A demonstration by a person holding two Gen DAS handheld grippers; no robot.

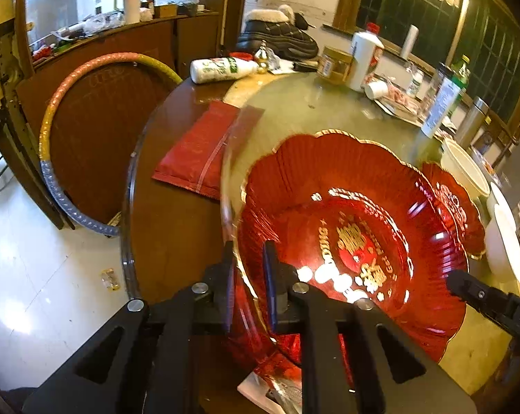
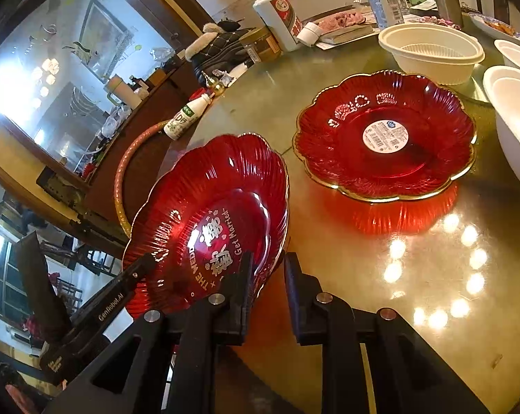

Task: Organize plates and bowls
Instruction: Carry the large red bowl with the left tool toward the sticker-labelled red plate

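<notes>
Where jaws overlap — perhaps plate (image 1: 346,227) rim

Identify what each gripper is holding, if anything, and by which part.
The left gripper holds the tilted red plate by its rim. The right gripper holds nothing; its fingers stand apart beside that rim.

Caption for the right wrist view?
Left gripper tilts a red scalloped plate while right gripper opens beside it; stickered red plate rests nearby.

The left claw (image 1: 247,272) angles steeply downward, its two fingers (image 1: 270,276) nearly together, pinching a thin rim. The right claw (image 2: 268,293) also tilts downward, its fingers (image 2: 296,289) parted by a clear gap, rim edge between them, pads not pressing.
</notes>
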